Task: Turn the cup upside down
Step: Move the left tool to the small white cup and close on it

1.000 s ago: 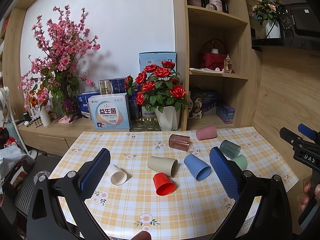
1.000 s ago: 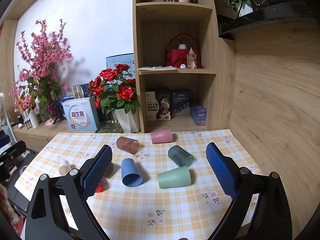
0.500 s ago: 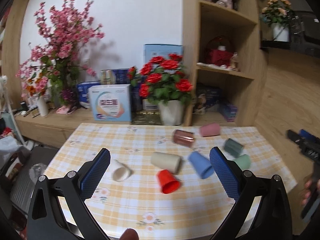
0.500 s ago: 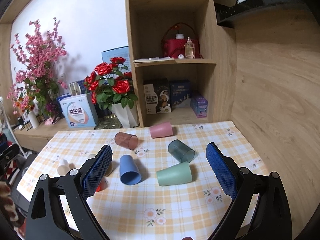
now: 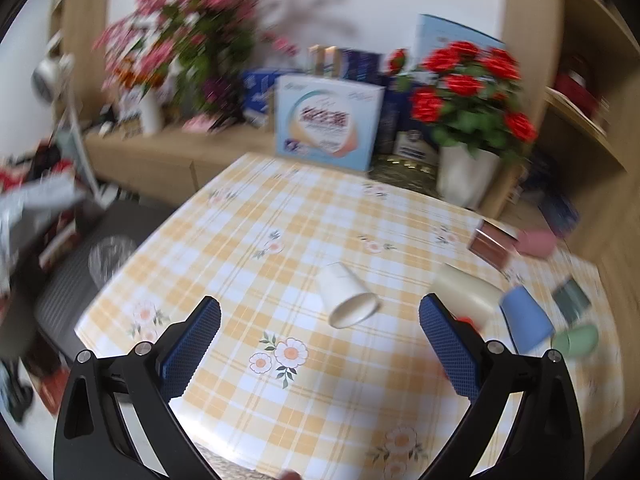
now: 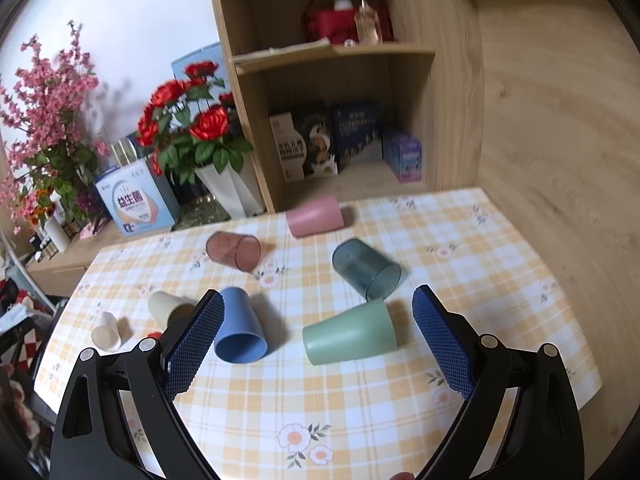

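Several cups lie on their sides on the checked tablecloth (image 6: 360,412). In the right wrist view a green cup (image 6: 349,334) and a blue cup (image 6: 239,331) lie between the fingers of my open right gripper (image 6: 318,320), with a dark teal cup (image 6: 366,269), a brown see-through cup (image 6: 234,251) and a pink cup (image 6: 315,216) beyond. In the left wrist view a white cup (image 5: 346,295) lies just ahead of my open, empty left gripper (image 5: 320,330). A beige cup (image 5: 466,294) lies to its right. A red cup is mostly hidden behind the right finger.
A vase of red roses (image 6: 224,184), a light blue box (image 6: 134,202) and pink blossom (image 6: 44,120) stand on the sideboard behind the table. A wooden shelf unit (image 6: 332,128) and wood wall stand at the back right. The table's left edge (image 5: 120,280) drops to floor clutter.
My left gripper has swung left and down toward the white cup; its view is blurred. My right gripper has dropped closer to the green and blue cups. No cup has moved.
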A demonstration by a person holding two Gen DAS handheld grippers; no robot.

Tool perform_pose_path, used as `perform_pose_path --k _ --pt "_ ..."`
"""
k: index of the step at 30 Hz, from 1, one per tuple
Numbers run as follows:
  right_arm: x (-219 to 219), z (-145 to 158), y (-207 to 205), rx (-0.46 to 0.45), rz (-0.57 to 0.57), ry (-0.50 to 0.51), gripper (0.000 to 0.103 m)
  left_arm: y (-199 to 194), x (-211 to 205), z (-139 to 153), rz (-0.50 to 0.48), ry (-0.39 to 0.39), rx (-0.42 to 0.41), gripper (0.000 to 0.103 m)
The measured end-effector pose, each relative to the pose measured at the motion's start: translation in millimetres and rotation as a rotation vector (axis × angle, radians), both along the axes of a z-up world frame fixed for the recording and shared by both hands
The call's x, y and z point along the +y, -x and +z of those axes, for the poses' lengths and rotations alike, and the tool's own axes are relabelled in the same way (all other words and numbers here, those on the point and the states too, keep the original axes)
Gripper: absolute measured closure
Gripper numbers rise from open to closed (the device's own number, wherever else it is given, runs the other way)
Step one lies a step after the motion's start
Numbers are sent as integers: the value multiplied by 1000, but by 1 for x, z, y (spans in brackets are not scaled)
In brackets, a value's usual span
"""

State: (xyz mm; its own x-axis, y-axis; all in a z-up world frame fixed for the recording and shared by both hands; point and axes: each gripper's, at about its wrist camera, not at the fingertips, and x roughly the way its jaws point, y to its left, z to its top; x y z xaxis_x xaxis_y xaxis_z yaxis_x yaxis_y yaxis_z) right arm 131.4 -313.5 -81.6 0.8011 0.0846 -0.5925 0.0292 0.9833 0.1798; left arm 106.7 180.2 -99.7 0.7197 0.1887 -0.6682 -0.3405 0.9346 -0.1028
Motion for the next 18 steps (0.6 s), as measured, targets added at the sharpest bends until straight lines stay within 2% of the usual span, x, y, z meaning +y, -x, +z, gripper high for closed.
perform_pose_path --k 3,5,6,8,11,16,18 --pt "-1 -16 -10 48 24 -22 11 -17 15 -15 29 36 34 9" --pt "-1 -23 -15 72 23 -14 11 -33 24 -27 22 100 71 26" --pt "-1 -26 -17 80 23 -8 11 -41 27 -33 21 142 90 28" --pt "-1 -32 -20 96 19 2 11 -59 37 -46 32 280 129 28" --pt "-2 -40 -25 118 13 1 11 -87 43 -62 42 393 176 28" --pt "-2 -51 -28 150 16 5 11 -128 46 -91 70 466 272 28" --pt "-3 -54 -30 158 16 3 11 -140 46 -103 84 473 312 28"
